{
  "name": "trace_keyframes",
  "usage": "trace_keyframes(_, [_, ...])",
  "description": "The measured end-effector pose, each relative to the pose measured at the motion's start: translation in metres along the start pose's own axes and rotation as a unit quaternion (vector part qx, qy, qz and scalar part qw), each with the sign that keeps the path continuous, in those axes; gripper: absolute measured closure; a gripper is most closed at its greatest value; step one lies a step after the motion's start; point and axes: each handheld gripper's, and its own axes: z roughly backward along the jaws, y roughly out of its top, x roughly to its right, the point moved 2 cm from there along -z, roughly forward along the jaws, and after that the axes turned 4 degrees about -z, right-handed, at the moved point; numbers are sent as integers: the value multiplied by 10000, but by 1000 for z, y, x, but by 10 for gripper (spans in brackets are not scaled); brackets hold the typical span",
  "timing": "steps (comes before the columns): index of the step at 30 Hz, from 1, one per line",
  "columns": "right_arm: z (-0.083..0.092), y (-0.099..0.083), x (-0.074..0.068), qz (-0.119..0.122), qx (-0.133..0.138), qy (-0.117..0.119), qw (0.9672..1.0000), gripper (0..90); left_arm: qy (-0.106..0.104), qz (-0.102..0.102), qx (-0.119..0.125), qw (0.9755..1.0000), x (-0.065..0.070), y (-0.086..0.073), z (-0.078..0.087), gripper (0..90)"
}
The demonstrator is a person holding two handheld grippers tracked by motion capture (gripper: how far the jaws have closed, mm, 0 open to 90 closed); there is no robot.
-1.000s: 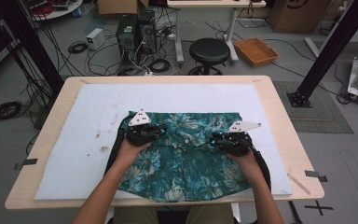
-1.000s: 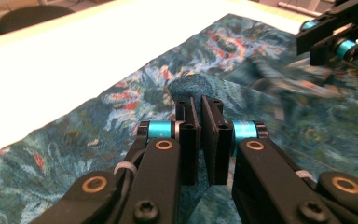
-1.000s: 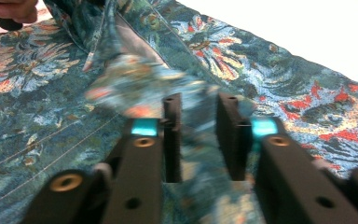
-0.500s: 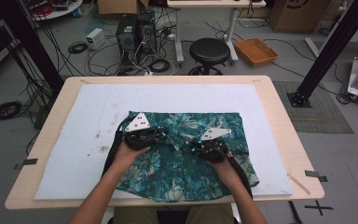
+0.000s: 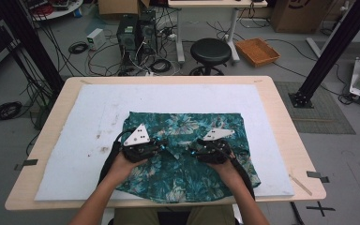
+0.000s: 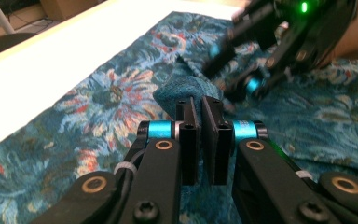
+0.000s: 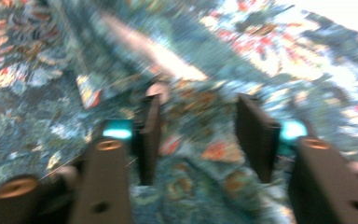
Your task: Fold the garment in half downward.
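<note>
High view: both grippers on the cloth (image 5: 187,145), mid-table (image 5: 281,108).
Cloth lies on the white pad (image 5: 89,122), near edge at the person's side; left gripper (image 5: 161,147) and right gripper (image 5: 194,151) sit close together at its centre, jaw state hidden from above. Left gripper view settles it: left gripper (image 6: 200,109) jaws pinched shut on a raised fold of cloth, the right gripper just beyond. Right gripper view, blurred: right gripper (image 7: 200,116) jaws apart, having just been opening, cloth below and between them, pads not pressing it.
</note>
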Motion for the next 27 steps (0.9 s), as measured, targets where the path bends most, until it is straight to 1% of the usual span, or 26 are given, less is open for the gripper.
trace_keyframes(1, [3,1,2,40,74,-72,9999,451,-12,11,11,10000,1,-1,0,853])
trace_keyframes(2, [5,2,4,60,119,-170,9998,390,-23,16,13,10000,2,-3,0,852])
trace_keyframes(3, [6,3,6,43,144,-328,9993,322,-28,19,-29,10000,2,-4,0,852])
trace_keyframes(4, [6,4,9,35,123,-449,9989,287,-23,42,-55,10000,2,-6,0,853])
trace_keyframes(5, [4,5,14,-21,-20,-565,9984,250,-23,64,-75,9999,2,-7,0,852])
trace_keyframes(6, [2,5,17,-57,-151,-645,9978,233,-30,95,-107,9999,3,-8,1,852])
trace_keyframes(7, [-1,5,23,-86,-317,-814,9961,224,-38,106,-113,9999,3,-9,1,852])
trace_keyframes(8, [-3,5,26,-82,-384,-857,9956,222,-42,103,-135,9998,3,-11,1,852])
trace_keyframes(10, [-8,5,34,-323,-575,-653,9957,222,-50,94,-195,9998,4,-13,2,852])
trace_keyframes(11, [-11,6,36,-381,-650,-554,9956,258,-61,124,-210,9997,4,-14,1,852])
trace_keyframes(12, [-13,6,37,-349,-715,-386,9961,375,-58,134,-211,9997,4,-15,1,852])
trace_keyframes(13, [-14,6,36,-275,-742,-232,9966,431,-62,138,-218,9996,4,-15,1,852])
trace_keyframes(14, [-14,7,35,-190,-730,-272,9968,491,-78,146,-236,9996,4,-16,1,852])
trace_keyframes(15, [-12,8,34,-66,-717,-258,9971,645,-80,153,-253,9995,4,-16,1,851])
trace_keyframes(16, [-10,8,33,43,-708,-283,9971,764,-73,165,-265,9995,4,-17,1,851])
trace_keyframes(17, [-6,9,33,161,-643,-267,9974,816,-73,188,-278,9994,4,-17,1,850])
trace_keyframes(18, [-4,9,32,191,-580,-224,9979,840,-90,248,-285,9992,3,-18,2,845])
trace_keyframes(19, [0,8,31,306,-451,-205,9983,847,-95,324,-297,9990,3,-18,2,817])
trace_keyframes(20, [2,8,31,392,-362,-197,9984,851,-80,453,-324,9984,1,-19,2,762])
trace_keyframes(21, [6,6,30,466,-243,-212,9984,854,-49,617,-318,9976,-2,-19,3,648])
trace_keyframes(22, [9,5,29,529,-163,-204,9983,854,-17,770,-316,9965,-4,-19,3,581])
trace_keyframes(23, [11,3,28,557,-67,-201,9982,855,32,826,-314,9961,-7,-19,3,520])
trace_keyframes(24, [13,2,28,588,-7,-209,9981,855,108,896,-323,9954,-10,-19,5,484])
trace_keyframes(25, [16,0,28,613,94,-219,9978,856,134,940,-313,9950,-12,-18,5,451])
trace_keyframes(26, [18,-1,28,644,160,-195,9976,856,160,954,-342,9947,-15,-17,5,446])
trace_keyframes(27, [21,-3,27,729,268,-171,9968,857,165,964,-354,9946,-16,-16,5,434])
